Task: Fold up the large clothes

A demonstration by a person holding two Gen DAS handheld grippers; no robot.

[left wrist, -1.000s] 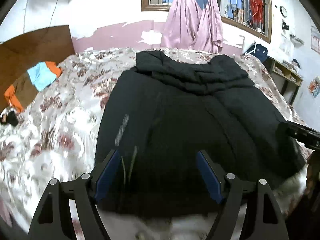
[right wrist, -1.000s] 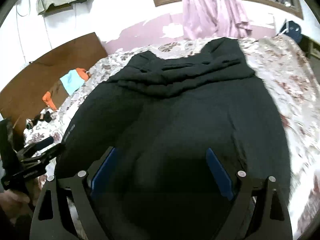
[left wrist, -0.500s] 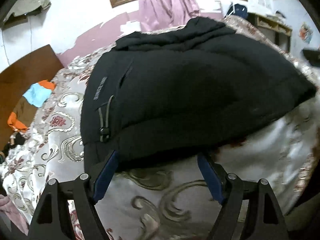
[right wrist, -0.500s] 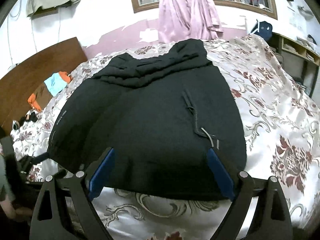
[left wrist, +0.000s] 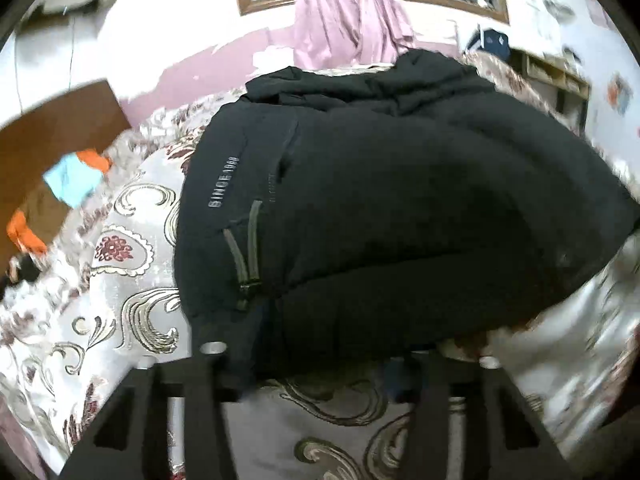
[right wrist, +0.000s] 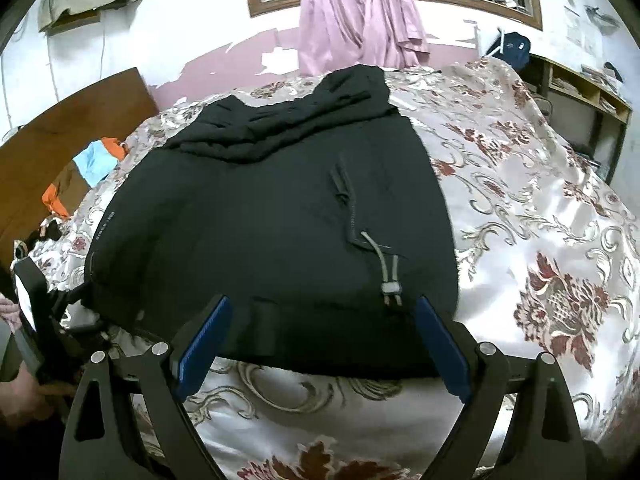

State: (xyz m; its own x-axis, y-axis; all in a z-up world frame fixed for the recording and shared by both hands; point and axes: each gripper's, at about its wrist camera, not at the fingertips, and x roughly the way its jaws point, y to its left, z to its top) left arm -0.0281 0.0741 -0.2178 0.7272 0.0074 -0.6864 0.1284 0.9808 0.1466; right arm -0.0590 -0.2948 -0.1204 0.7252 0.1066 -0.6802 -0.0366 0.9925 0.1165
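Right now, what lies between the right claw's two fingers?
In the right wrist view, the near hem of the black jacket, with its grey cord toggle, lies between the open right claw's blue pads, untouched, on the bedspread.

Both wrist cams angled down across the floral satin bedspread, facing the window wall. Left one closer in. Shared: bulky black padded jacket.

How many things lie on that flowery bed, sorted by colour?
Black: 1, the big padded black jacket spread across the floral satin bedspread.
Orange, blue and brown: 1, a small crumpled cloth bundle near the wooden headboard.
Dark, too small to identify: 1, a little item at the bed's edge.
Total: 3
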